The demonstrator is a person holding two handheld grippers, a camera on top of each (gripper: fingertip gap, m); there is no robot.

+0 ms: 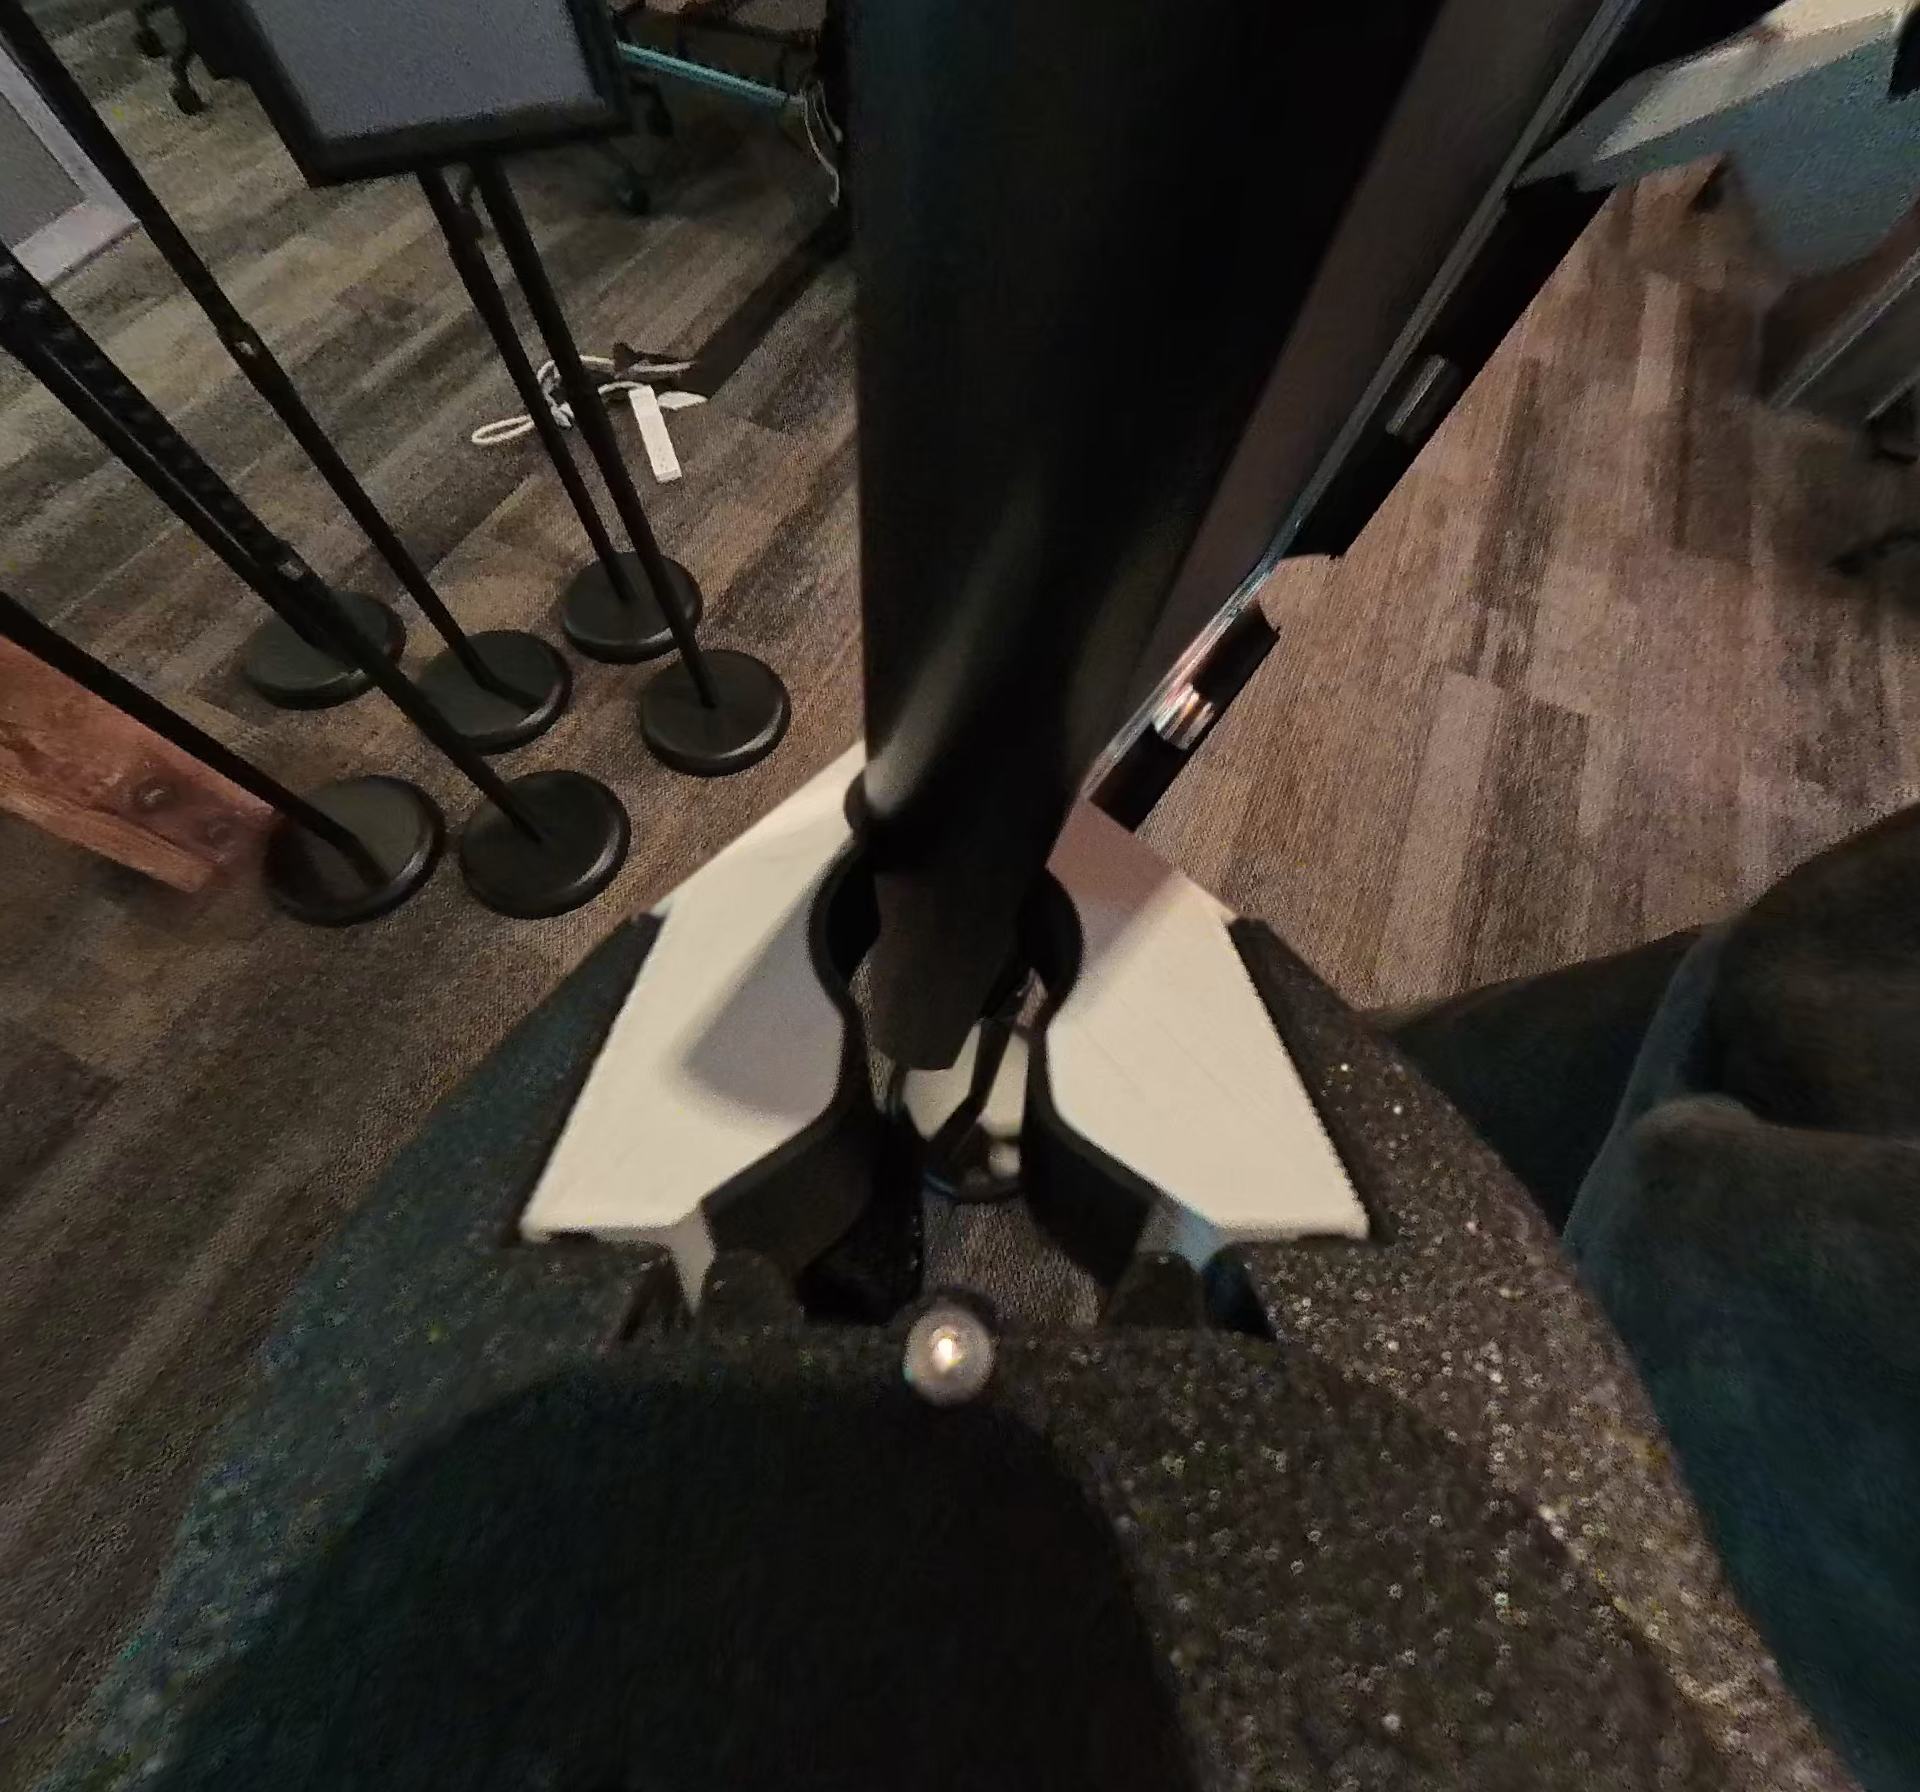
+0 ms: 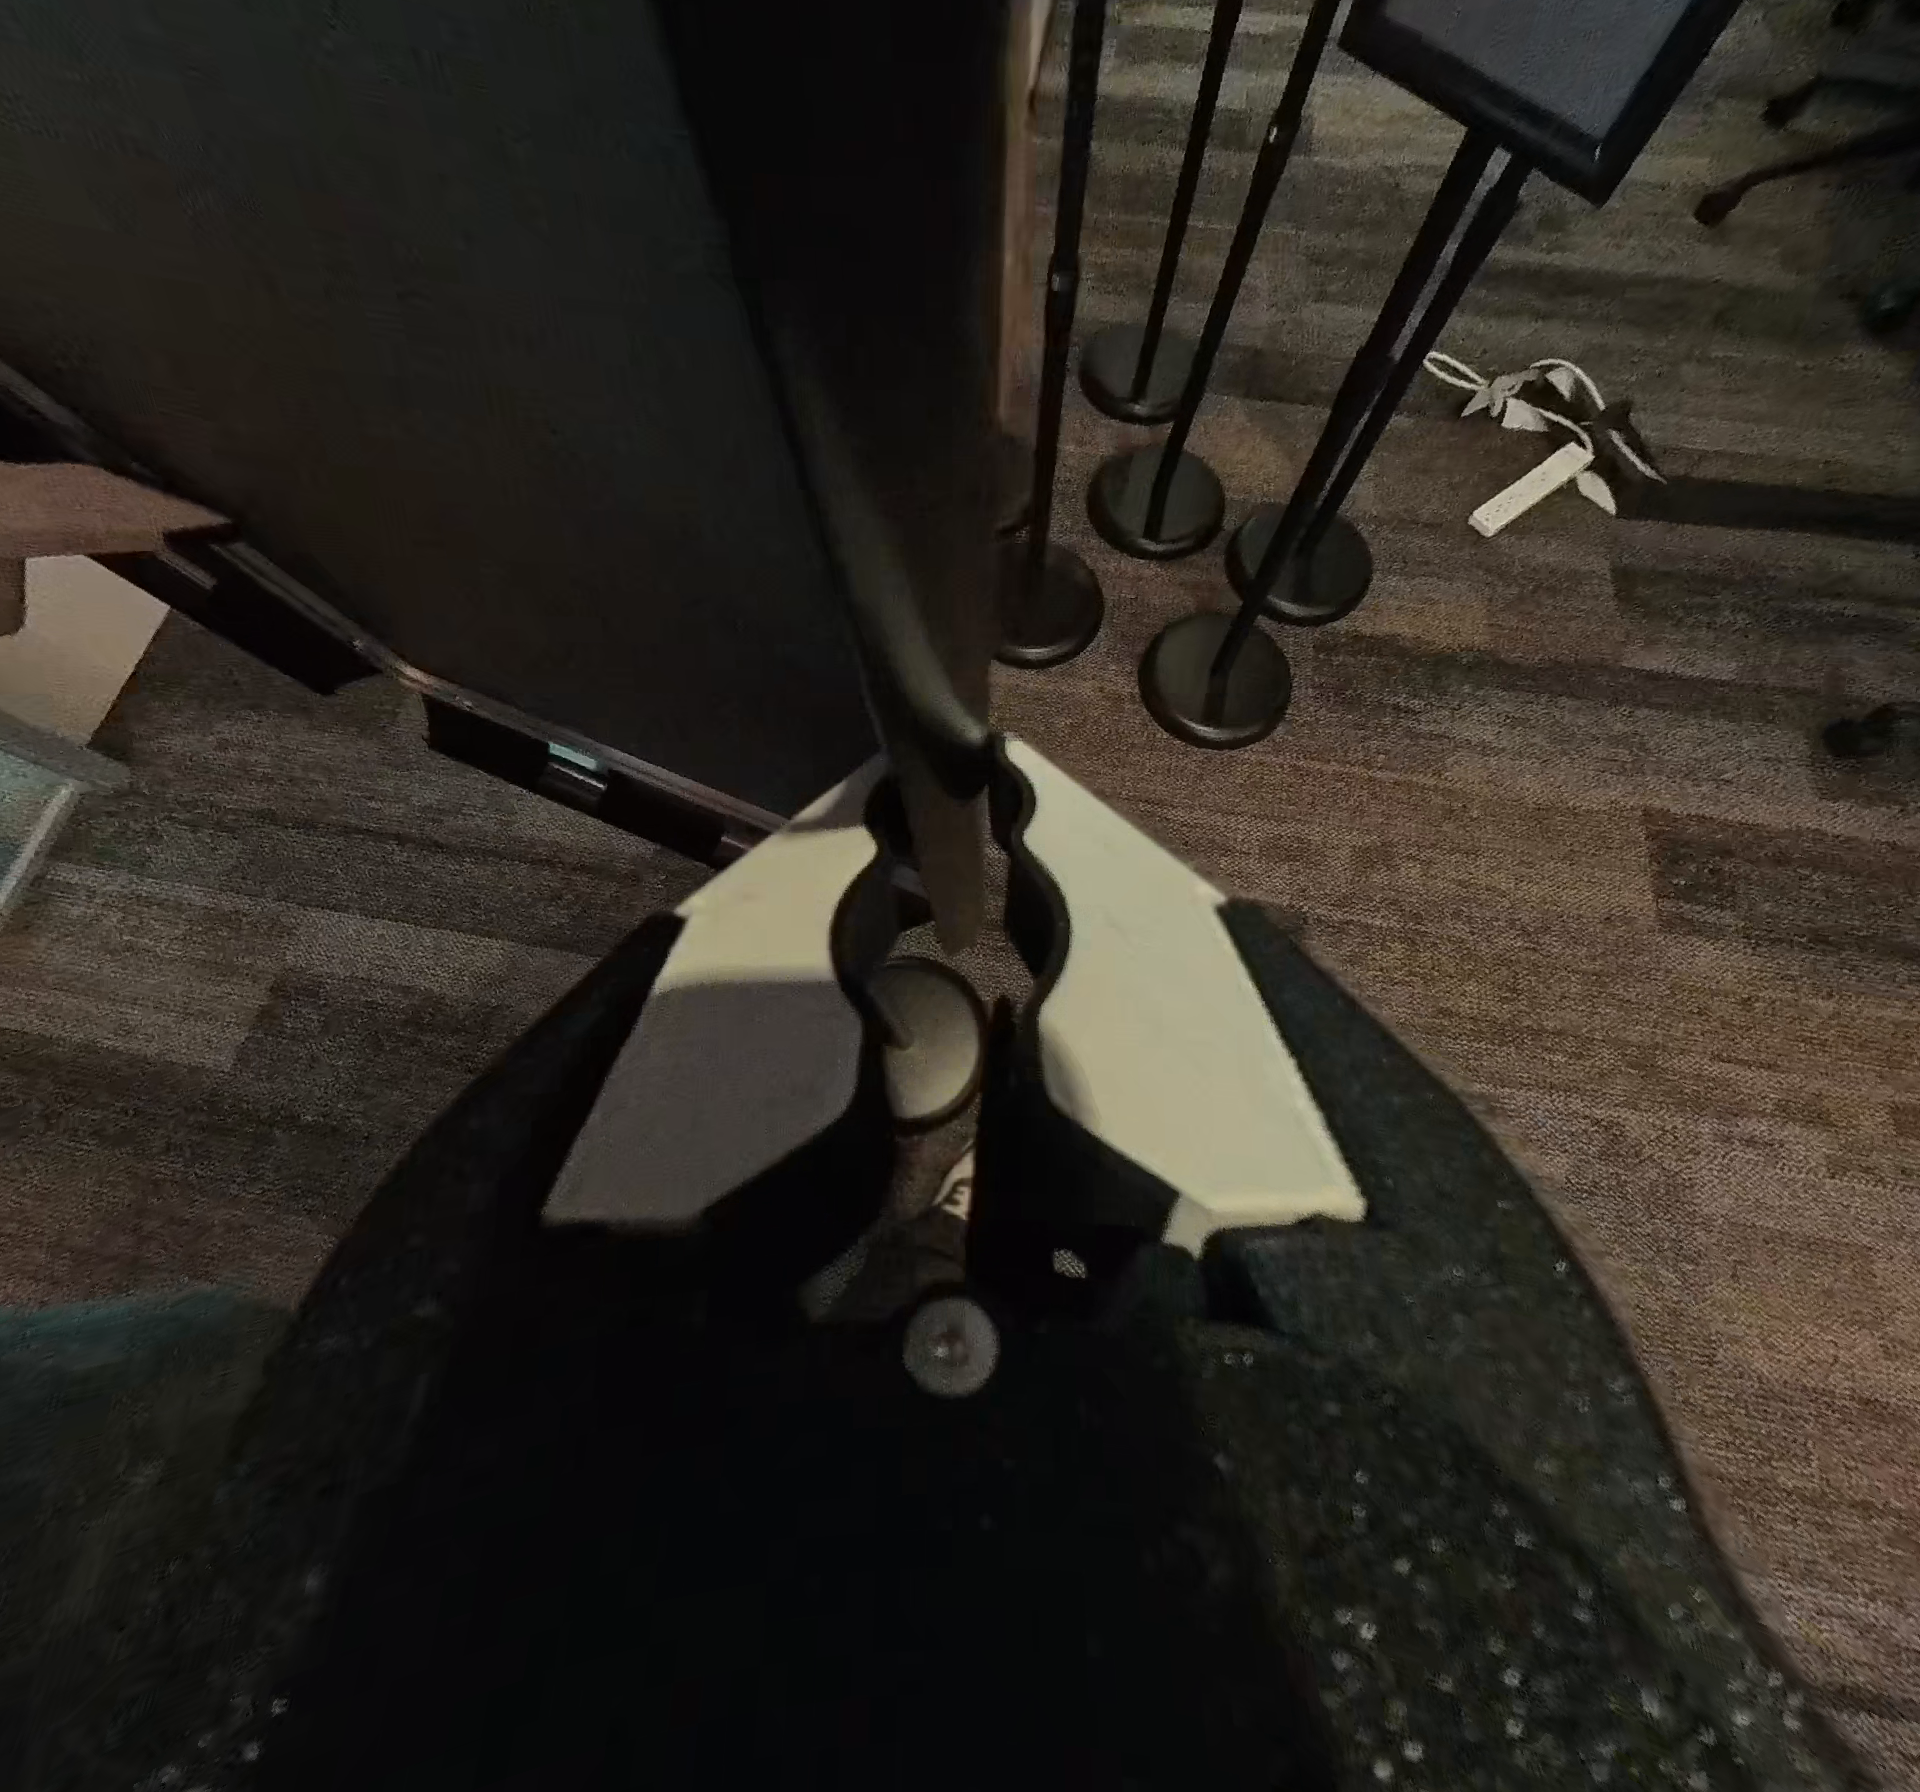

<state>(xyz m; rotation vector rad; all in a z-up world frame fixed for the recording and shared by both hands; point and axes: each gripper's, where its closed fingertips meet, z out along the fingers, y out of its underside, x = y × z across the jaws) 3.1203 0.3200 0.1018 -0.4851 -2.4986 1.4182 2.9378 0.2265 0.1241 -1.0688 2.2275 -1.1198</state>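
Black round-based metal stands upper left; grey-brown streaked carpet floor; white power strip upper right; cream-white finger plates on speckled black gripper bodies.

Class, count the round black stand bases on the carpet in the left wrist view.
6, clustered left of the big dark pole: back row; one at right; front pair. Others may sit out of frame.
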